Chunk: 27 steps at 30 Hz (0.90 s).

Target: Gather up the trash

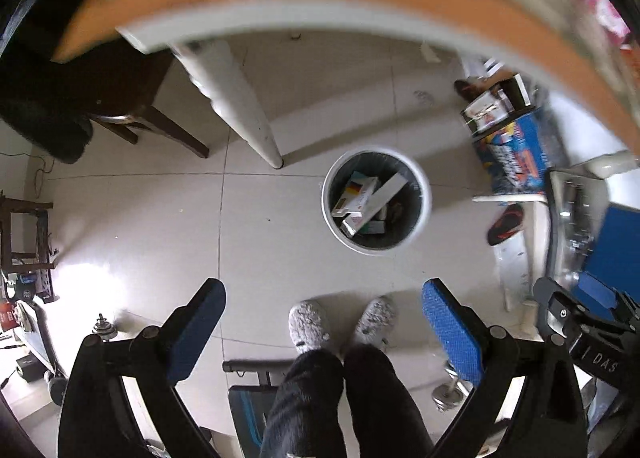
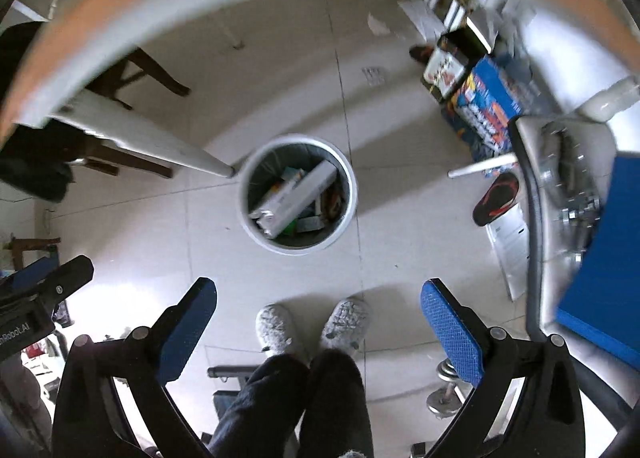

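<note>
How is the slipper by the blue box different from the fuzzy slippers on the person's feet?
The flip-flop is black with red, flat and open; the fuzzy slippers are grey, fluffy and closed over the toes. The flip-flop lies alone with no foot in it, next to the blue box; the fuzzy slippers are a pair, worn, side by side. Both are footwear resting on the tiled floor.
</note>
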### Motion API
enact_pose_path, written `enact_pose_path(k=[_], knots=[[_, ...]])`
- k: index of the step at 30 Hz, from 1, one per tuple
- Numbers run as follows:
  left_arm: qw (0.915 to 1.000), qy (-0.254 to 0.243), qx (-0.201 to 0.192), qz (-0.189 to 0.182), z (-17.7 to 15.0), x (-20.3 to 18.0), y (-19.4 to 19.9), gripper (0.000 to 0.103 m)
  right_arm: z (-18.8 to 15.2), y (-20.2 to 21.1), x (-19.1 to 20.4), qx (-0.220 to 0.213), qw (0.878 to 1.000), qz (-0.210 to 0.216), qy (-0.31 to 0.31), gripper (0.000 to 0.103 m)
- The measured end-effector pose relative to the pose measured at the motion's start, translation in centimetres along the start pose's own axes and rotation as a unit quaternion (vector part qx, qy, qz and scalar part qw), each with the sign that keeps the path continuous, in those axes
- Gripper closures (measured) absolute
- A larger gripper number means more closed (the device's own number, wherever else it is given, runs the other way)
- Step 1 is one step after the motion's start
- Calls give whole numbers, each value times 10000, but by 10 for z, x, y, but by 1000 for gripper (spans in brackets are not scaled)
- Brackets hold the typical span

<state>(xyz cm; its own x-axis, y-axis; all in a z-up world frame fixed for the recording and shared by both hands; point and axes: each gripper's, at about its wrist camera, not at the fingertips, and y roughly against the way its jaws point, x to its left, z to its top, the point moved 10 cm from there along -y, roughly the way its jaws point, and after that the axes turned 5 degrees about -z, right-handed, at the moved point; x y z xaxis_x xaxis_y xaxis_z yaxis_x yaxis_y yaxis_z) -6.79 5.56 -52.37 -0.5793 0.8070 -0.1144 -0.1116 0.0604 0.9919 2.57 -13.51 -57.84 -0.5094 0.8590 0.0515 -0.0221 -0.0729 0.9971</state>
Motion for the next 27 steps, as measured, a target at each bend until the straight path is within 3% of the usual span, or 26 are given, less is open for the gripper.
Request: enact_pose_path(k=[10, 16, 27], knots=[[9966, -268, -421, -657, -23, -37, 157, 3, -31, 200, 0, -440, 9977, 506, 17, 0], [9902, -389, -736, -1121, -32, -57, 233, 3, -47, 291, 0, -690, 9942, 815, 113, 0], [9796, -431, -1063, -1647, -46, -73, 315, 3, -59, 389, 3, -1076, 9865, 1218, 208, 0]])
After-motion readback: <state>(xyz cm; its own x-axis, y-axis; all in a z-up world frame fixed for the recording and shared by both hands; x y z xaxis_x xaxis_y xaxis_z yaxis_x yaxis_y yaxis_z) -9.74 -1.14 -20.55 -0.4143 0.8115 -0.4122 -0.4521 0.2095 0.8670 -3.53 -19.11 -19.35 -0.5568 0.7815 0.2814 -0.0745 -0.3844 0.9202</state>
